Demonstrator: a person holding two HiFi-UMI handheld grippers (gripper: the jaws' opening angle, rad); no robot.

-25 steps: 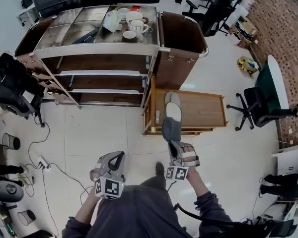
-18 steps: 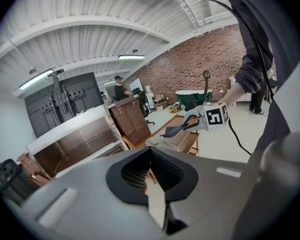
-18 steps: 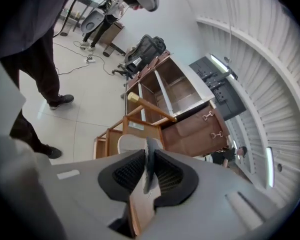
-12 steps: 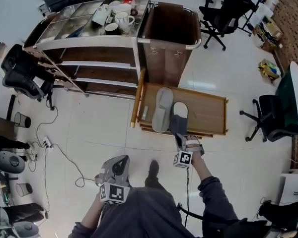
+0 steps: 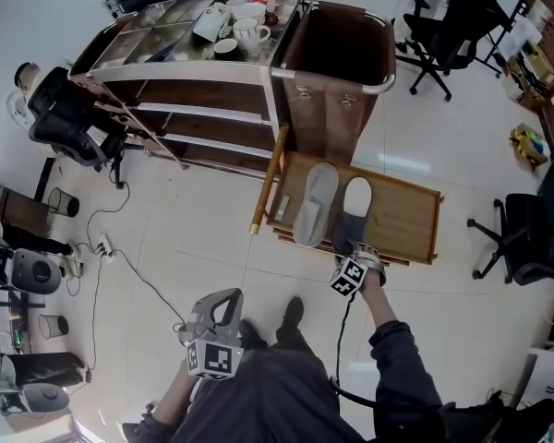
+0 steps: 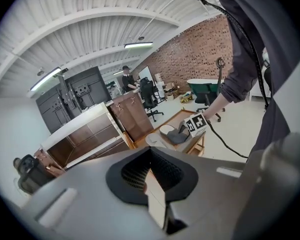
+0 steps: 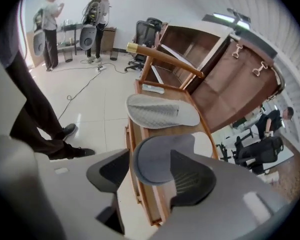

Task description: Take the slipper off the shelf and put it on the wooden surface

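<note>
The left gripper (image 5: 223, 295) and right gripper (image 5: 349, 247) are light grey plastic shells. Each carries a white cube (image 5: 351, 278) printed with black square markers. Black ribbed pads (image 7: 109, 170) line the jaws. Below the right cube, a thin black cable (image 5: 339, 344) runs beside a dark grey sleeve (image 5: 402, 377). The person wears dark trousers (image 7: 32, 109) and a black shoe (image 5: 292, 310).
</note>
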